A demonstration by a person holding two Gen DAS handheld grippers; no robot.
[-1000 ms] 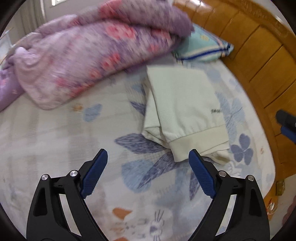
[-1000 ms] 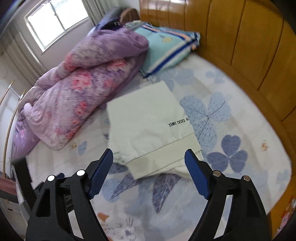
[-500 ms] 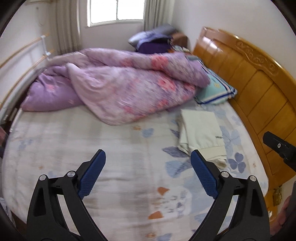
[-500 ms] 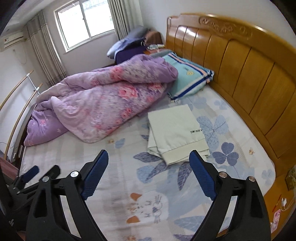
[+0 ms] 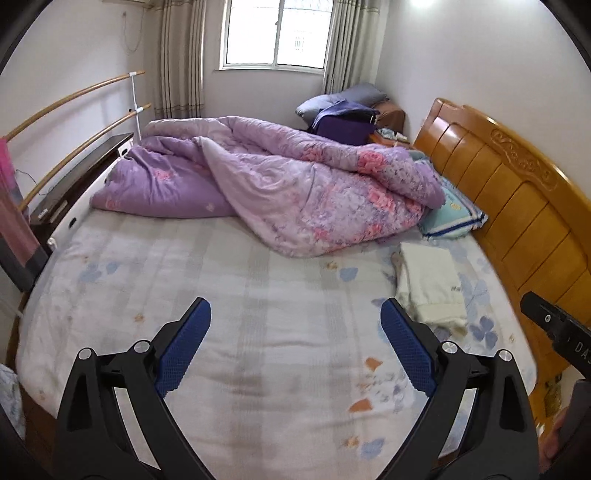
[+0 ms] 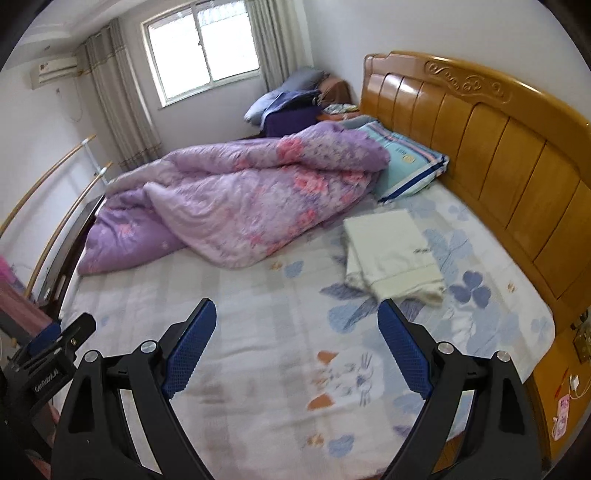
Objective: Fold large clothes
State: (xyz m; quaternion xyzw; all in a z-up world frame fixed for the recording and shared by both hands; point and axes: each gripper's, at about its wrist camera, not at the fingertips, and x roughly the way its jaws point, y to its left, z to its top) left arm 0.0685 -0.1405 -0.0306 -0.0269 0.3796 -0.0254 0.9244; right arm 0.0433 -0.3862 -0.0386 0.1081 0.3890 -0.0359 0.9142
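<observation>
Both wrist cameras look down along their open blue-padded fingers from well above the bed [image 5: 258, 280], angled toward the far window [image 5: 275, 33]. Both views share the purple quilt [image 6: 258, 199], wooden headboard [image 6: 480, 147] and folded cream garment [image 5: 430, 284].

The room is lit softly by the bright, overexposed curtained window [image 5: 275, 35]; edges are fisheye-bent, with slight blur.
</observation>
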